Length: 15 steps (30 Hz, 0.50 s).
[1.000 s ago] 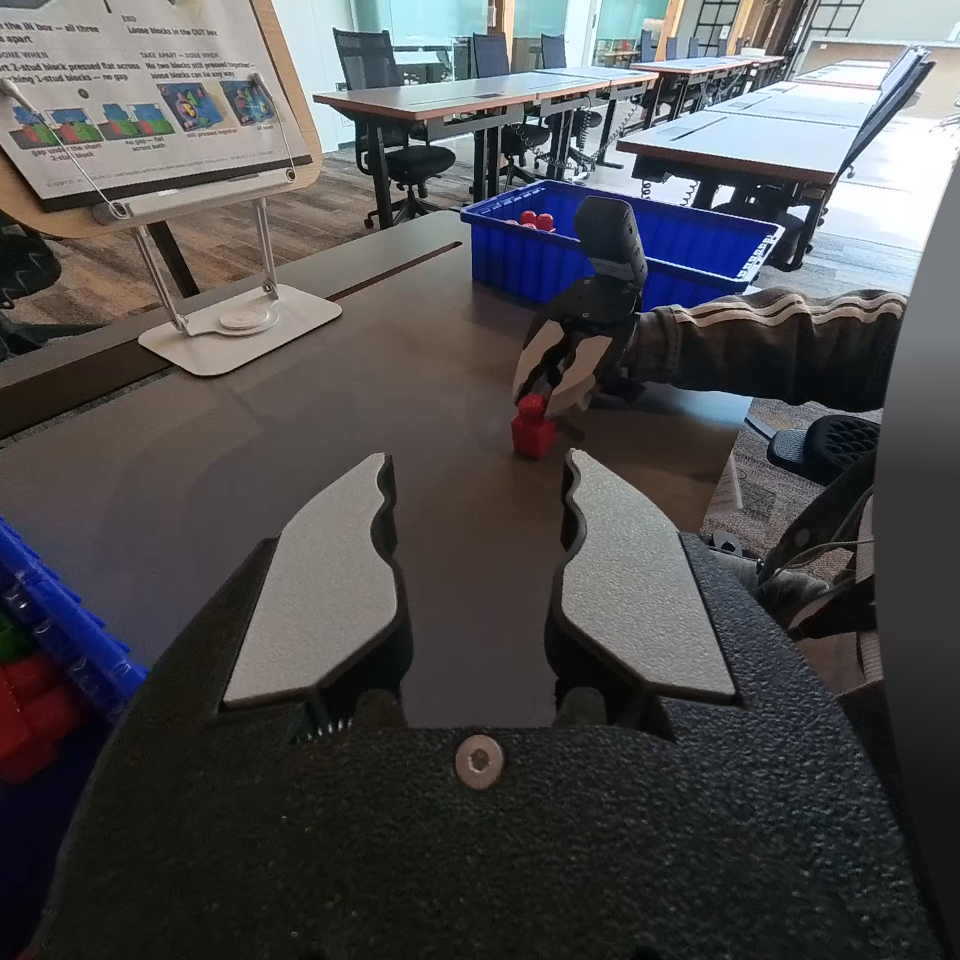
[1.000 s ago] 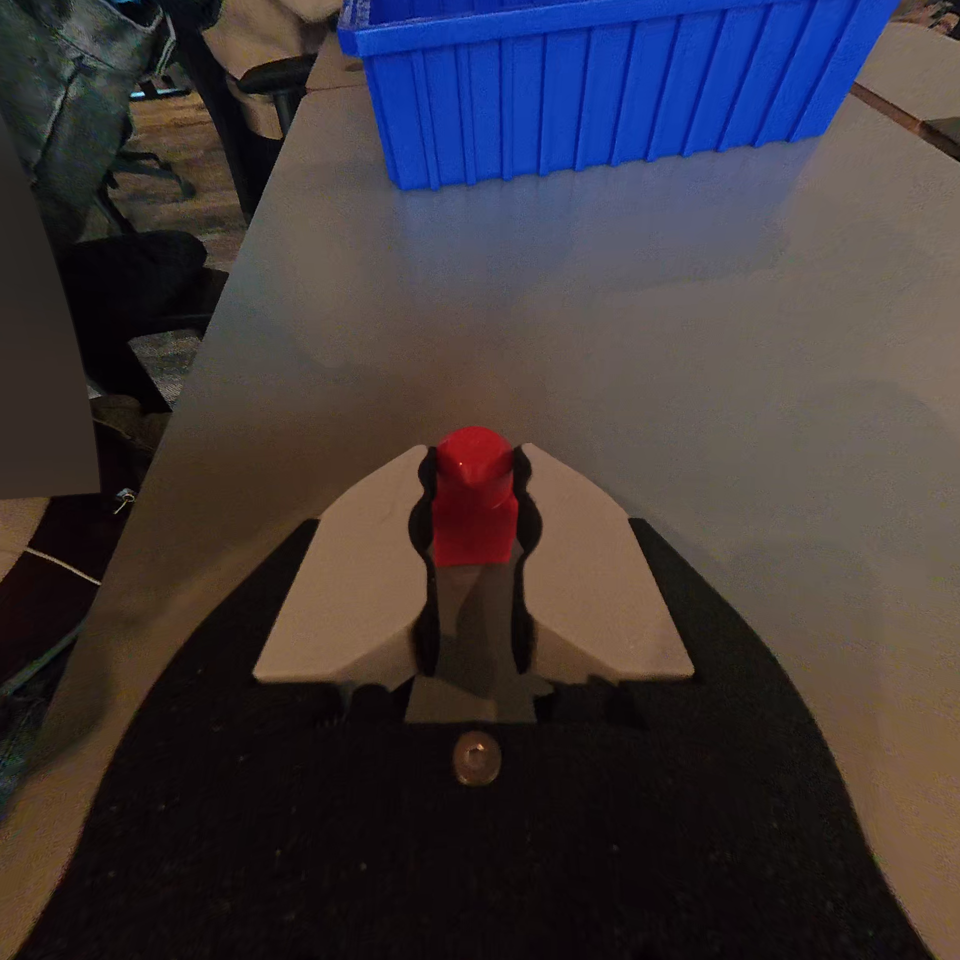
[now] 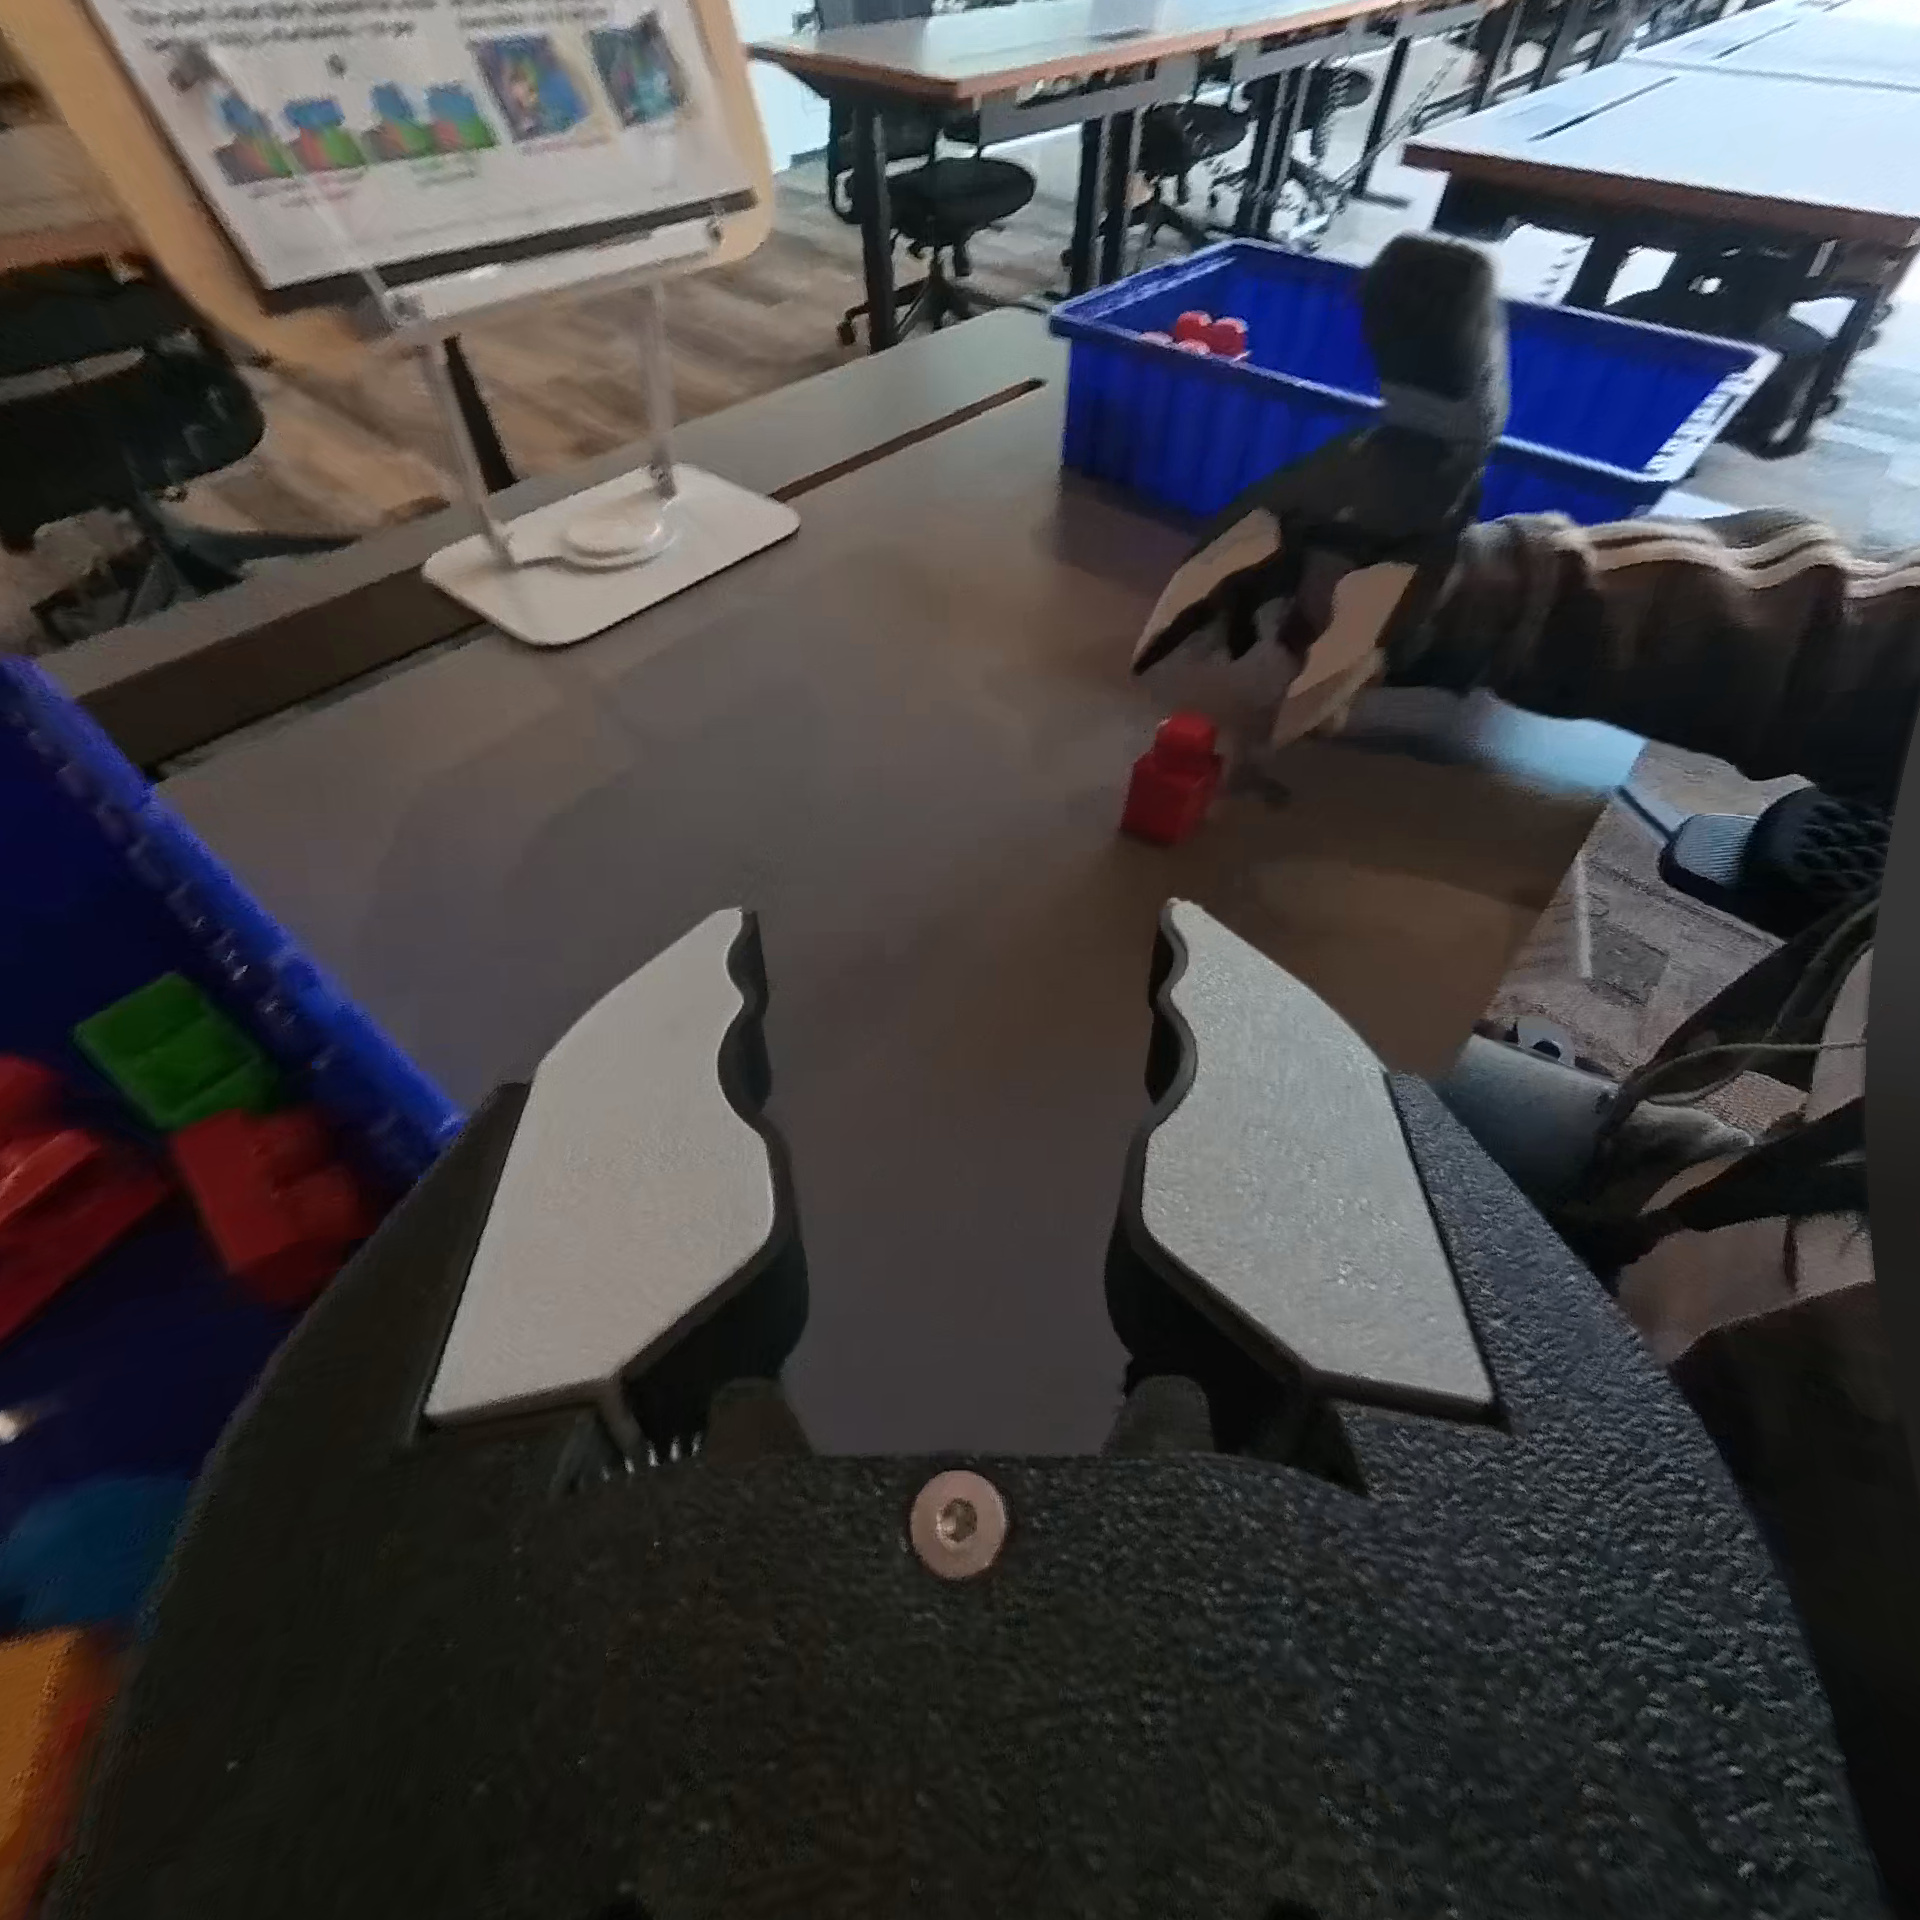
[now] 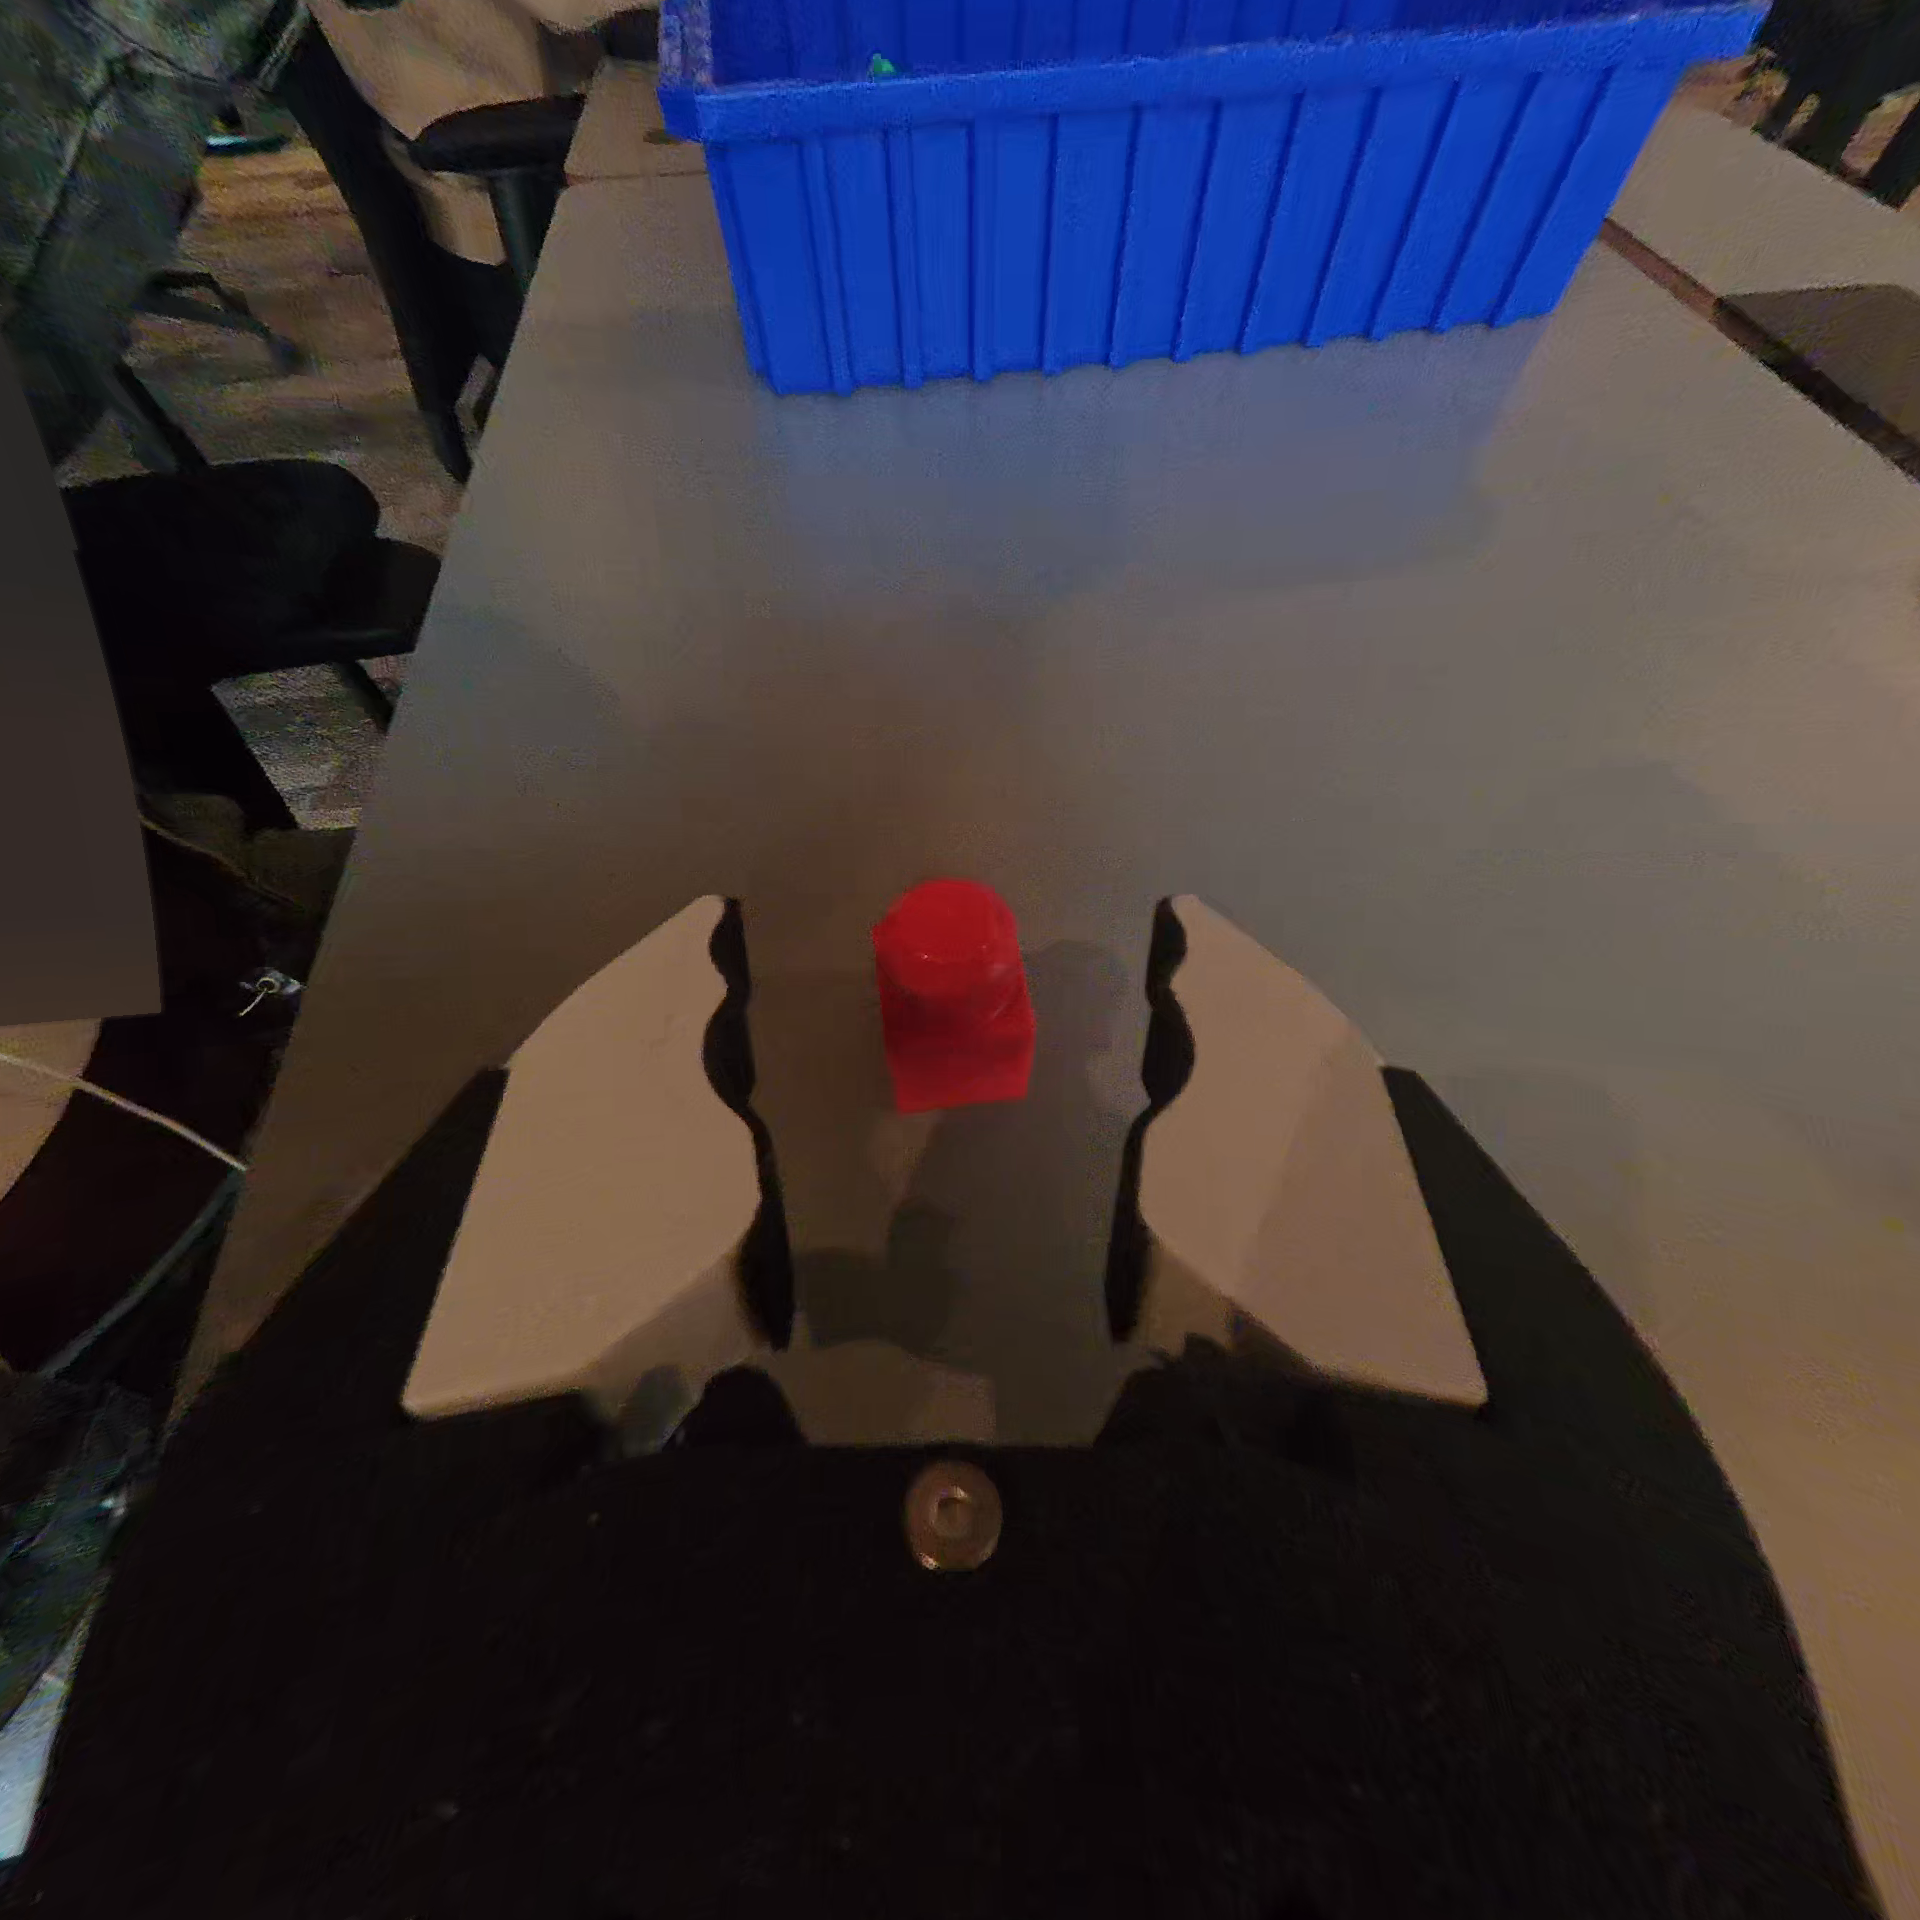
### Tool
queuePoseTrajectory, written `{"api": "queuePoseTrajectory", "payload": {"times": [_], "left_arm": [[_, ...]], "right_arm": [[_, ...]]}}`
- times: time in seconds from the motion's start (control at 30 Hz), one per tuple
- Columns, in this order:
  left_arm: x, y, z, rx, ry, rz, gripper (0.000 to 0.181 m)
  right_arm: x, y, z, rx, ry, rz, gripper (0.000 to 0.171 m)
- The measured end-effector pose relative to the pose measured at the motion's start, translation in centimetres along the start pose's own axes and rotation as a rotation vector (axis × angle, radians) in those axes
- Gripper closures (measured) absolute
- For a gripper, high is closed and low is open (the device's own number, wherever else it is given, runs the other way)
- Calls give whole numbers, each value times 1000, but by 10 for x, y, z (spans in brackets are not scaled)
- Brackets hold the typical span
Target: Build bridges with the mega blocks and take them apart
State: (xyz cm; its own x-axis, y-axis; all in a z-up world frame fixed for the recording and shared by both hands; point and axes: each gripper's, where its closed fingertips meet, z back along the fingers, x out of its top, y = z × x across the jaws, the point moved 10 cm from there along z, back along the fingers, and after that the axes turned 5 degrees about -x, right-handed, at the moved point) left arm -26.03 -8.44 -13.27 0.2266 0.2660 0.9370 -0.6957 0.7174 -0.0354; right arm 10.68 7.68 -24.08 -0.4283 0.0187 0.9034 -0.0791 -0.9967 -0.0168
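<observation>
A small red one-stud block [image 3: 1172,777] stands upright on the dark table [image 3: 727,790]. In the right wrist view the block [image 4: 954,1000] stands free between my right gripper's [image 4: 948,914] spread fingers, touching neither. In the left wrist view the right gripper [image 3: 1226,686] is open just above and behind the block. My left gripper [image 3: 954,925] is open and empty, over the table short of the block. A blue bin [image 3: 135,935] at the left holds red blocks [image 3: 272,1195] and a green block [image 3: 171,1051].
A second blue bin [image 3: 1236,416] with red blocks stands at the table's far right; in the right wrist view a blue bin [image 4: 1164,218] faces me. An instruction board on a white stand [image 3: 613,551] stands at the back. The table's edge and a chair [image 3: 1766,852] lie right.
My right gripper has opened and let go of the red block, which now stands on the table, and has lifted back a little. My left gripper has shifted towards the left bin.
</observation>
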Motion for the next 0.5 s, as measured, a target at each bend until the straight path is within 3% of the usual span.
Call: {"api": "queuePoseTrajectory", "payload": {"times": [0.3, 0.5], "left_arm": [[-14, 92, 59, 291, 295, 48, 112], [-31, 164, 72, 247, 647, 81, 123]], "right_arm": [[29, 14, 48, -123, -166, 52, 102], [36, 24, 69, -177, -229, 74, 104]]}}
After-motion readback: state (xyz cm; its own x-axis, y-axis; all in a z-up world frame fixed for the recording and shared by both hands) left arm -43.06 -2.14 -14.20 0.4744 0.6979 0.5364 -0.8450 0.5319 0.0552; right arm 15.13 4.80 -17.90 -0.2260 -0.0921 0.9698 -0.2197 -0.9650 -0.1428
